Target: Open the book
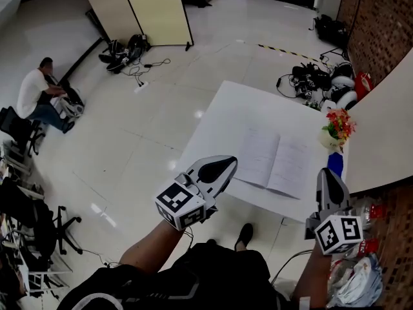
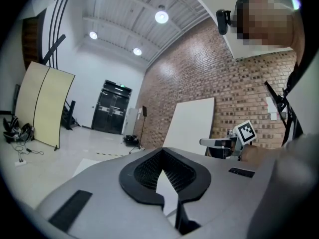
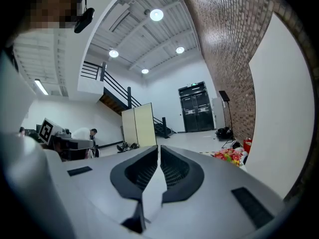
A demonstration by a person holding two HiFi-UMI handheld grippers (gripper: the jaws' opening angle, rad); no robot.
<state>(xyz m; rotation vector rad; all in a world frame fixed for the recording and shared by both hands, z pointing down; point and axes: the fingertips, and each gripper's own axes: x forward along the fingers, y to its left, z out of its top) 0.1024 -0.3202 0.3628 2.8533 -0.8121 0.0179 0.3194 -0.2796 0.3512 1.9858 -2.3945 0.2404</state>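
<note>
Two handheld grippers are held out level in front of the person, seen from above in the head view. The left gripper sits near the middle of that view, its tip over the near left corner of a white table. The right gripper is at the lower right, just off the table's near right corner. Each gripper's own view shows its dark jaw pads pressed together at the tips, with nothing between them – both are closed and empty.

On the table lies the book, already spread open and flat, two pale pages with faint lines showing. It sits toward the near edge of the table, between the two grippers and slightly beyond them. Neither gripper touches it.

At the far right corner of the table stands a bunch of red and orange flowers in a pale vase, with a small blue object just in front of it.

Beyond the table is a glossy white floor. A folding beige screen stands at the back, cables and bags lie scattered around – and a seated person is well off to the left. A brick wall runs along the right side.
</note>
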